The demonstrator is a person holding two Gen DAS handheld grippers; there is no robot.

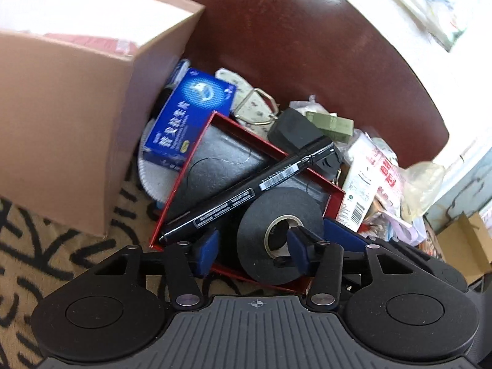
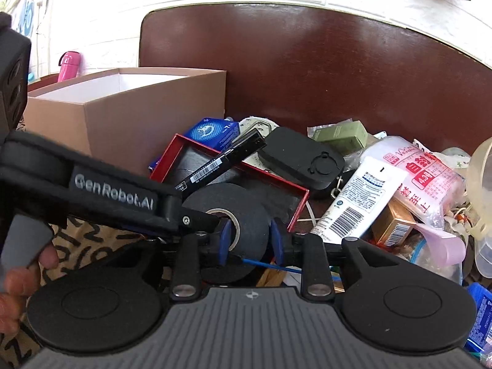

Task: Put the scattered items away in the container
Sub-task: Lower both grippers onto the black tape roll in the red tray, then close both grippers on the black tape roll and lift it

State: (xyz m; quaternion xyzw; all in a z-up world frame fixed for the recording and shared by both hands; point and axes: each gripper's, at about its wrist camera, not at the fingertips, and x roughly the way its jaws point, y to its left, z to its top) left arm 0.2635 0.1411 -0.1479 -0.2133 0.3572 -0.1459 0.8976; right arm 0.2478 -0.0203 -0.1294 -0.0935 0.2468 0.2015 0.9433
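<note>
A roll of black tape [image 1: 278, 233] is seen lying at the near right corner of a red-rimmed tray [image 1: 181, 181], which rests on a patterned cloth [image 1: 55, 246]. The left gripper [image 1: 252, 247] is set over the roll: its right blue finger [image 1: 296, 241] is pushed into the core hole and its left finger [image 1: 209, 247] is placed outside the roll's left edge. The jaws are partly spread, and whether the roll is truly pinched cannot be told.

In the right wrist view the same roll [image 2: 229, 215] is bracketed by the right gripper [image 2: 250, 240], with one blue pad [image 2: 226, 240] at the core and the other at the roll's outer right face; a firm clamp cannot be told here either. The left tool's black arm is seen crossing in from the left.

A black marker pen [image 1: 246, 190] is laid diagonally across the tray. A blue carton [image 1: 187, 120] is found at the tray's far left, just beside the open cardboard box [image 2: 129, 107], which stands to the left. A black case [image 2: 301, 160], a white tube [image 2: 359, 196] and a printed plastic bag [image 2: 424, 172] are piled to the right.
</note>
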